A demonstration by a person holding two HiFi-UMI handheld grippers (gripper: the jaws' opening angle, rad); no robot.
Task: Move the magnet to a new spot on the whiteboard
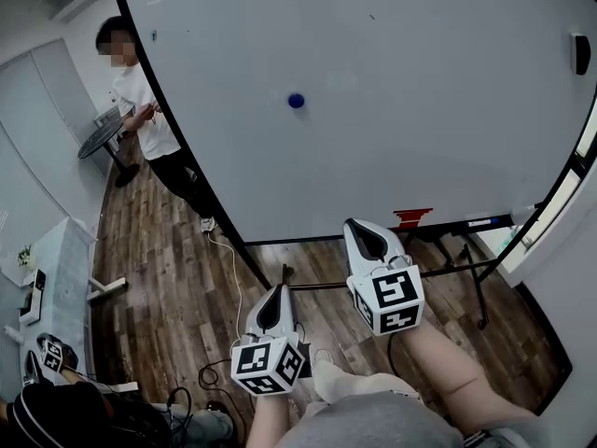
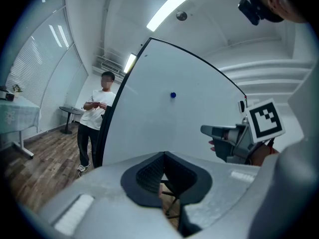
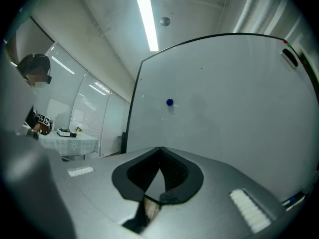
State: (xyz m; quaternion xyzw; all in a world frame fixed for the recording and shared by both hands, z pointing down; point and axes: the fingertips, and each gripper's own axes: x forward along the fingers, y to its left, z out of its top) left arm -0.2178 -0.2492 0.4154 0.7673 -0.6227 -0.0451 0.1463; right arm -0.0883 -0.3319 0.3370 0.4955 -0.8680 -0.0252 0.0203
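**A:** Where is the magnet?

**B:** The small round blue magnet [image 1: 296, 101] sticks on the big black-framed white whiteboard [image 1: 420, 82], left of its middle and at about mid-height. There is bare board all round it, and nothing touches it.

**A:** And the grippers?

**B:** Both are well apart from it, low down in front of the board's foot. The right hand-held gripper [image 1: 360, 224] is the nearer to the board. Its own view shows its jaws pressed together with nothing between them, aimed at the board below the magnet. The left hand-held gripper [image 1: 278, 292] sits lower and further left in the head view. Its jaws also meet at the tips and are empty.

**A:** What else is on the board?

**B:** A black eraser [image 1: 580, 52] near the right edge, and a red item [image 1: 411, 217] on the ledge at the bottom. I can't tell what that one is.

**A:** And around the board?

**B:** A wood-plank floor [image 1: 168, 259] with a white cable [image 1: 229, 259] lying across it. A person in a white T-shirt and dark trousers [image 1: 149, 124] stands just past the board's left edge, beside a small round dark table [image 1: 98, 140]. Further left is a worktop with a pale cloth [image 1: 61, 269].
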